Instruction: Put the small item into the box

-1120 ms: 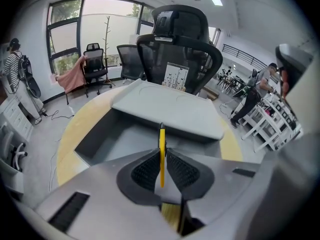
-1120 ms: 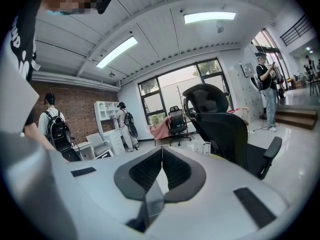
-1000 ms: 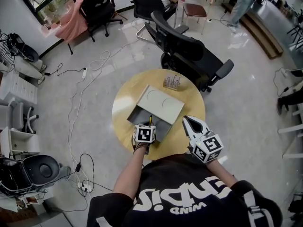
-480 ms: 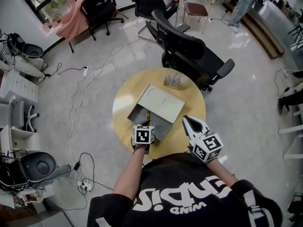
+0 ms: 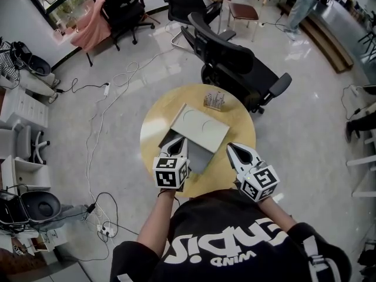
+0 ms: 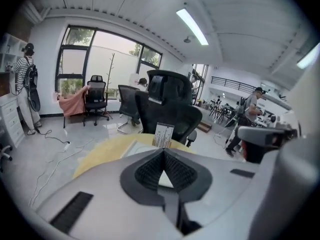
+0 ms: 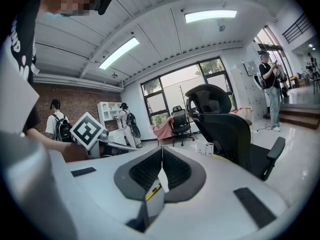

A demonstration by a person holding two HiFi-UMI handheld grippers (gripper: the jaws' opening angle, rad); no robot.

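A grey box [image 5: 198, 156] stands open on the round wooden table [image 5: 238, 131], its pale lid [image 5: 198, 124] lying against its far side. My left gripper [image 5: 180, 141] hovers over the box's near left corner, shut, with nothing between its tips [image 6: 162, 152]. The small item does not show in the head view. My right gripper [image 5: 230, 147] is shut and empty by the box's right side, near the table's front edge. In the right gripper view a thin yellow sliver [image 7: 152, 191] shows low behind those jaws [image 7: 161, 150]; I cannot tell what it is.
A small card stand [image 5: 214, 101] sits at the table's far edge, also seen as the card stand [image 6: 162, 135] ahead of the left jaws. A black office chair [image 5: 235, 63] stands just behind the table. Cables [image 5: 100, 128] trail over the floor to the left.
The left gripper held a thin yellow-and-black item over the open box; now it has drawn back and up towards me, shut and empty. The right gripper has stayed put.
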